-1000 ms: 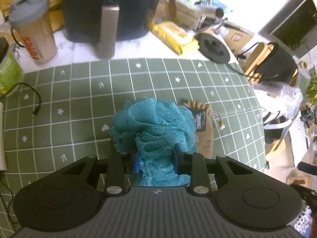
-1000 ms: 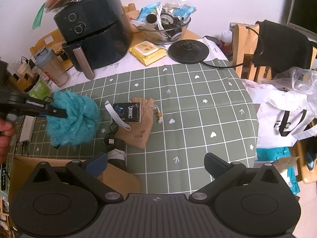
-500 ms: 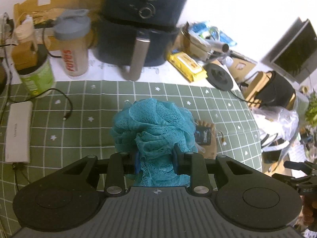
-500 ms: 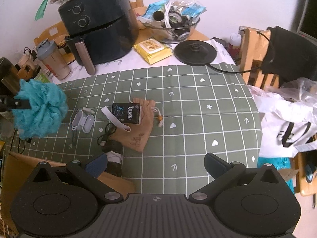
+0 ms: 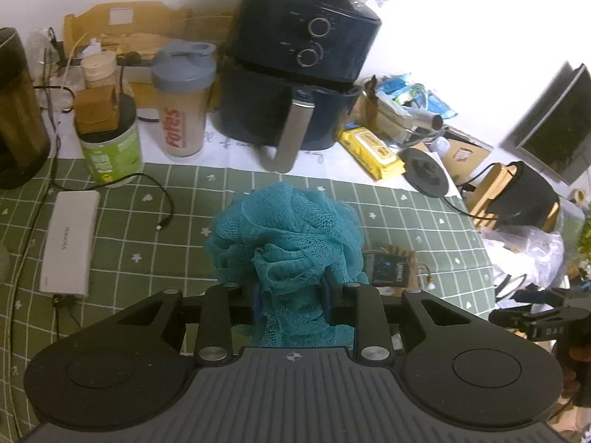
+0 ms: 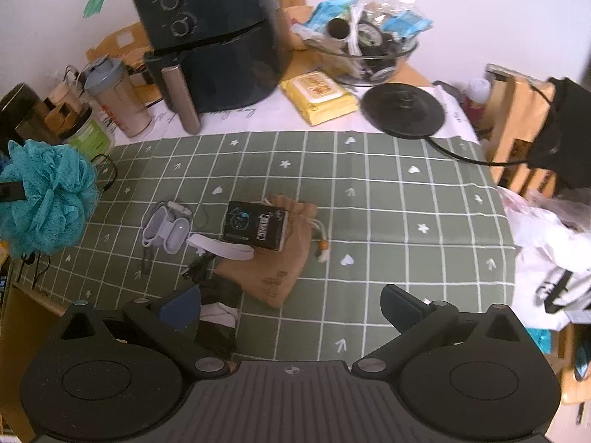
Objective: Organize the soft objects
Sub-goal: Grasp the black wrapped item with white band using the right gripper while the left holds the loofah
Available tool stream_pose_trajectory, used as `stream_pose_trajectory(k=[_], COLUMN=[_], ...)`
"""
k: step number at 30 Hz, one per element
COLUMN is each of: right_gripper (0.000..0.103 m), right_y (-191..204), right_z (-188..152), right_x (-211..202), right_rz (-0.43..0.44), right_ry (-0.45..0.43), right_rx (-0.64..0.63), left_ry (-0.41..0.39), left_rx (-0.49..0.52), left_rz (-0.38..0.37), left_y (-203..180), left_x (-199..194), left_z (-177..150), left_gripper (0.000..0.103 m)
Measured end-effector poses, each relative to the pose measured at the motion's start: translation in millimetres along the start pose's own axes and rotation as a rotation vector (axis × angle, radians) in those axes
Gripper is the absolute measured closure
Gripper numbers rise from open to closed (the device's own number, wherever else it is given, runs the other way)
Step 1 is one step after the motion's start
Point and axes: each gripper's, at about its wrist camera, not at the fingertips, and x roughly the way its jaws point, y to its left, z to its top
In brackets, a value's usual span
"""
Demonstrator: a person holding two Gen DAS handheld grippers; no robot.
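Observation:
My left gripper is shut on a teal mesh bath sponge and holds it in the air above the green checked tablecloth. The sponge also shows at the far left of the right wrist view. My right gripper is open and empty above the table's near edge. A tan drawstring pouch lies on the cloth with a small black box on it. A dark and white soft item lies by the right gripper's left finger, partly hidden.
A lilac earbud case, a white strap and a black cable lie left of the pouch. A black air fryer, shaker bottle, green can, power bank, yellow wipes pack and kettle base stand behind.
My left gripper has drawn back to the left and up with the sponge, away from the pouch. The right gripper has moved slightly forward and stays open.

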Motion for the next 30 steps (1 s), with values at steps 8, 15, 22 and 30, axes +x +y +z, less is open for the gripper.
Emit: stream_pose_trajectory(k=[8,15,22,30], right_gripper=[0.011,0.025,0.034,0.039], right_y=[4.5,11.1,20.9,44.1], right_z=[18.6,23.7,19.5,11.3], right_x=[35.5,88.7,138.8,172.5], right_rz=[0.130,0.280,0.327,0.330], right_ry=[0.087,0.276,0.424,0.540], right_rx=[-0.068,-0.060,-0.059,-0.122], left_ry=[0.004,0.018,0.024,0.031], left_rx=[-0.039,-0.098,-0.145,-0.182], left_rz=[0.036,0.068,0.096,0.112], left_y=[14.2,30.0,42.2,50.4], left_x=[0.4,1.2,-0.7,-2.1], left_z=[-12.3,-21.3,-30.0,-37.7], left_gripper=[0.074,0.074,0.074,0.074])
